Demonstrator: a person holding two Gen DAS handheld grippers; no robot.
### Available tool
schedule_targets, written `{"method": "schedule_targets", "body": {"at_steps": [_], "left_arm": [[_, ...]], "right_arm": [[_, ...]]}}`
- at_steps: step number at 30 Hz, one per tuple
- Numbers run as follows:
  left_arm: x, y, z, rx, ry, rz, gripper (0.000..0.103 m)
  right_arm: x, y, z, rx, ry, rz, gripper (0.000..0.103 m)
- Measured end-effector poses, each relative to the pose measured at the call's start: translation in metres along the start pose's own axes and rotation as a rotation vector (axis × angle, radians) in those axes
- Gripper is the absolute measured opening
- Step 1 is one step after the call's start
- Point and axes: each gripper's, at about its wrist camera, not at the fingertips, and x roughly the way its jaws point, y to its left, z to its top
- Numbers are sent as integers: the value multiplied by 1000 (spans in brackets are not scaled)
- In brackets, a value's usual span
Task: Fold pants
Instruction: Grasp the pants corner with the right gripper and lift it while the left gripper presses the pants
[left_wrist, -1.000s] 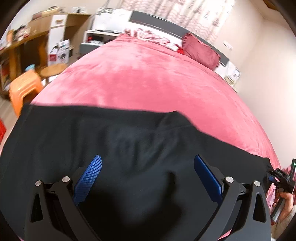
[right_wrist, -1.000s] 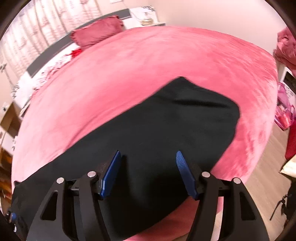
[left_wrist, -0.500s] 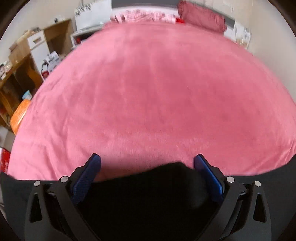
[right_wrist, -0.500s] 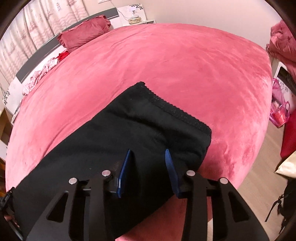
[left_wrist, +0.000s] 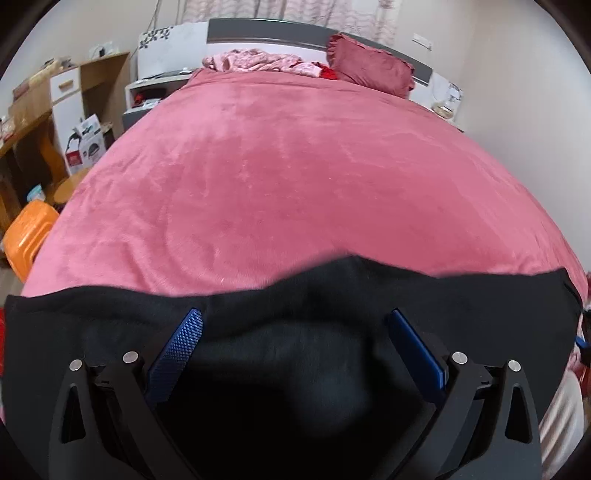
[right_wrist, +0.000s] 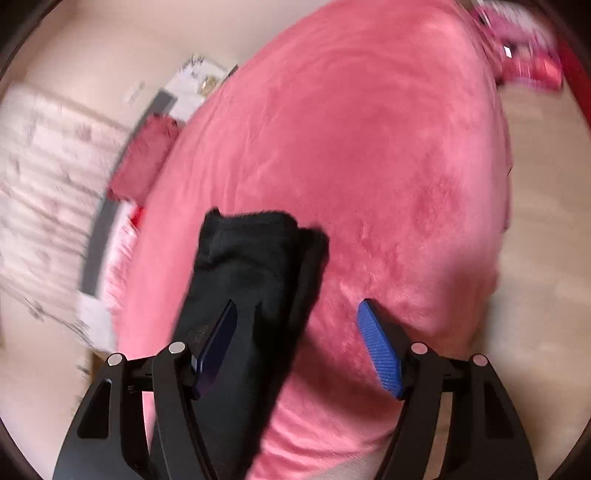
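Left gripper (left_wrist: 293, 328): your jaws stand wide apart, gripping nothing. Black cloth fills the view between and below the blue pads (left_wrist: 177, 350); whether they touch it cannot be told.

Right gripper (right_wrist: 297, 334): your jaws are spread wide and hold nothing. The left pad hangs over the cloth, the right pad over bare bedcover. This view is blurred.

Pants (left_wrist: 295, 325): black, lying across the near edge of the bed. In the left view they spread as a wide band from side to side; in the right view one end (right_wrist: 251, 258) looks narrow and layered, as if partly folded.

Bed (left_wrist: 295, 177): pink plush cover, bare beyond the pants, with a red pillow (left_wrist: 369, 70) at the far end.

Step, as judged: taking hold of an edge for the next fold.

Doing it well: lower each gripper until both pads straddle every layer at an edge, then close. Lift both ends level so the layers stay aligned.
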Motion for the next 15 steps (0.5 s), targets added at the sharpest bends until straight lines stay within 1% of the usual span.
{"method": "schedule_targets", "body": {"at_steps": [2, 4, 6, 9, 11, 13, 14, 15], "left_arm": [[-6, 4, -6, -21, 14, 3, 100], [-13, 13, -15, -87, 30, 2, 100], [-19, 28, -22, -169, 31, -1, 100], [-26, 44, -25, -227, 14, 11, 100], [-28, 49, -23, -244, 13, 26, 100], [-31, 53, -18, -261, 4, 43, 100], [-32, 55, -16, -275, 2, 51, 100], [-34, 57, -16, -289, 0, 52, 100]], "right_arm": [[3, -5, 7, 39, -14, 42, 69], [6, -5, 12, 50, -18, 64, 69], [8, -3, 17, 38, -20, 68, 68], [12, 2, 23, 12, -7, 77, 63], [20, 6, 27, -17, 14, 69, 59], [26, 11, 33, -51, 28, 44, 43], [27, 13, 35, -57, 36, 36, 30], [25, 15, 36, -56, 39, 46, 25]]}}
